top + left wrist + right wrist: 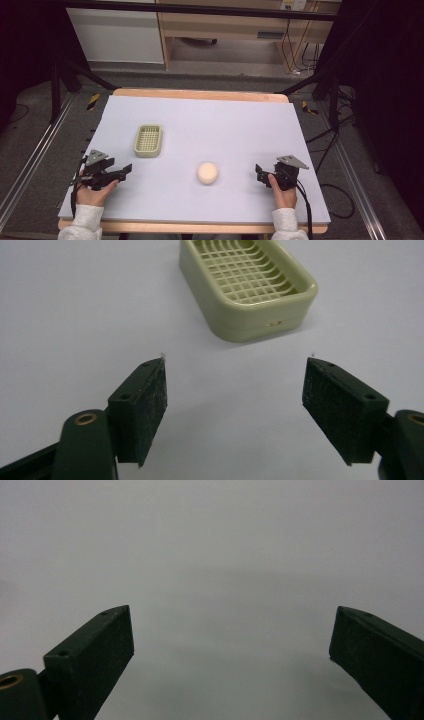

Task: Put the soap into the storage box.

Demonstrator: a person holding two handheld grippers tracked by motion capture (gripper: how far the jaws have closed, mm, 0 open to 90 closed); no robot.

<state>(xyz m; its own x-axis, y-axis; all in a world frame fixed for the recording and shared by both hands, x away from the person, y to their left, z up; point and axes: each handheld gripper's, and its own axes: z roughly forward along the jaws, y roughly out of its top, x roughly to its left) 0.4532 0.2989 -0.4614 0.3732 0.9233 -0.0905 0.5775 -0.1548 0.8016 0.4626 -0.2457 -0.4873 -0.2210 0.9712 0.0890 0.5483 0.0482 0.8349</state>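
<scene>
Resting on the bench [210, 125], both claws sit with jaws apart and nothing between them: the left claw [125, 170] at about 8 o'clock, the right claw [260, 175] at about 4 o'clock. Between them, near 6 o'clock, lies a pale round soap [207, 172], apart from both. A green dish [148, 140] stands at about 10 o'clock, just ahead of the left claw; in the left gripper view the dish [247, 287] lies beyond the jaws, slightly right of their centre line.

Judging from the layout, the work is to lift the soap and set it in the dish. The right claw looks nearest, pointing toward the soap, so a level approach from 3 o'clock, jaws straddling its middle, should serve. Soap is slippery and rounded; a grip low on its sides, closed gently, would likely hold better than a pinch at the top.

The dish's long axis runs roughly 12 to 6 o'clock, grid floor facing up. The soap looks near-round from above, so I cannot tell a long axis; it needs no particular turn, only a centred drop onto the grid.
</scene>
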